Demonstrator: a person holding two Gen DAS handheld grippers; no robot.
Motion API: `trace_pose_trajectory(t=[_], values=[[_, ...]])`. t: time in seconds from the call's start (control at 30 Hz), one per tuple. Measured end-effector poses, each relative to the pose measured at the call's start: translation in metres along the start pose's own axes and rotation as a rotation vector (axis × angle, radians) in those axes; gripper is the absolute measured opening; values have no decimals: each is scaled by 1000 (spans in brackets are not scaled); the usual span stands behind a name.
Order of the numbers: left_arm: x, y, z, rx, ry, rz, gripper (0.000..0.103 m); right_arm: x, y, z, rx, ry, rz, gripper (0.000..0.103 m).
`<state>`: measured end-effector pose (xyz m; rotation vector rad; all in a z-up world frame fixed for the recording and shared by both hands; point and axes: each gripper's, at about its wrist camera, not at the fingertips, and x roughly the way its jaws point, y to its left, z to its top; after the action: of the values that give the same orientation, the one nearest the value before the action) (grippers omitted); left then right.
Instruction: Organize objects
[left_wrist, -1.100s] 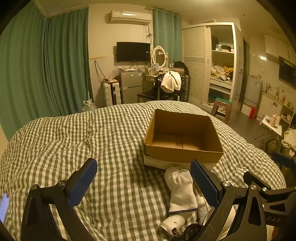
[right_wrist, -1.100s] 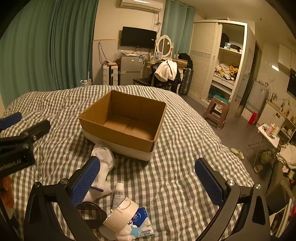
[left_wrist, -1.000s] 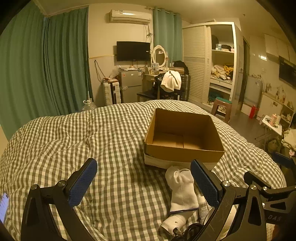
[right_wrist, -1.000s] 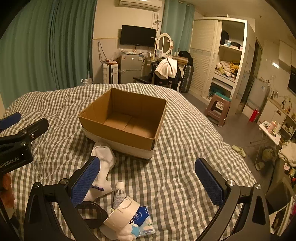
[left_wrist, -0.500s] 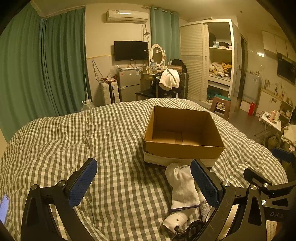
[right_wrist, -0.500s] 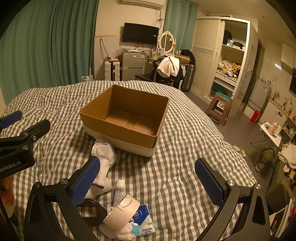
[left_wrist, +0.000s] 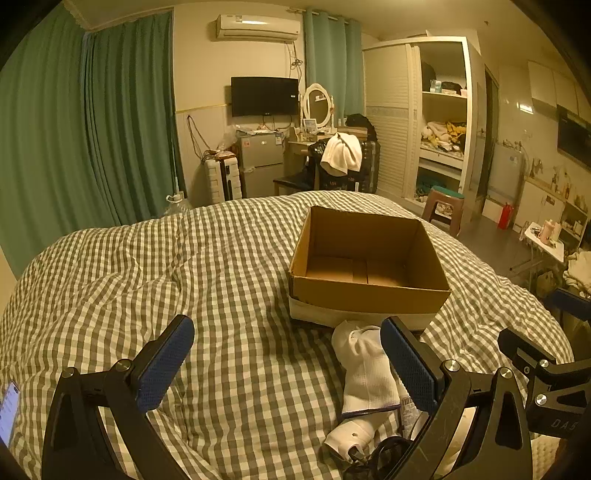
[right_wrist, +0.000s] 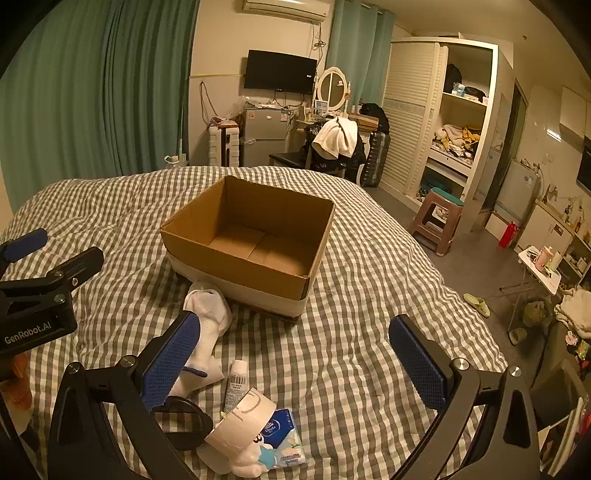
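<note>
While I hold the left hand-held gripper (left_wrist: 286, 363) spread wide and empty over the checked bed (left_wrist: 229, 258), the white sock (right_wrist: 210, 314) lies just near of the open cardboard box (right_wrist: 251, 236). Nearer lie a small tube (right_wrist: 236, 384) and a tissue pack (right_wrist: 282, 439). My right hand-held gripper (right_wrist: 295, 363) is equally agape, holding nothing.

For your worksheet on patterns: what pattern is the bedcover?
A grey-and-white check; the bedcover shows best in the left wrist view.

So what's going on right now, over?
Both grippers, left and right, open, empty. Box empty. Sock, tube on bed. Nothing blocking.
</note>
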<state>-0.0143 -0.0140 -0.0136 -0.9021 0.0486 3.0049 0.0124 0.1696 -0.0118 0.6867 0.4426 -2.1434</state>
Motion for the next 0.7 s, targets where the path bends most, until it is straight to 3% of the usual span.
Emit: trace_pose_trajectory(t=[0.7], values=[[-5, -5, -1, 19, 0, 4, 103, -7, 2, 3, -50, -7, 63, 103]])
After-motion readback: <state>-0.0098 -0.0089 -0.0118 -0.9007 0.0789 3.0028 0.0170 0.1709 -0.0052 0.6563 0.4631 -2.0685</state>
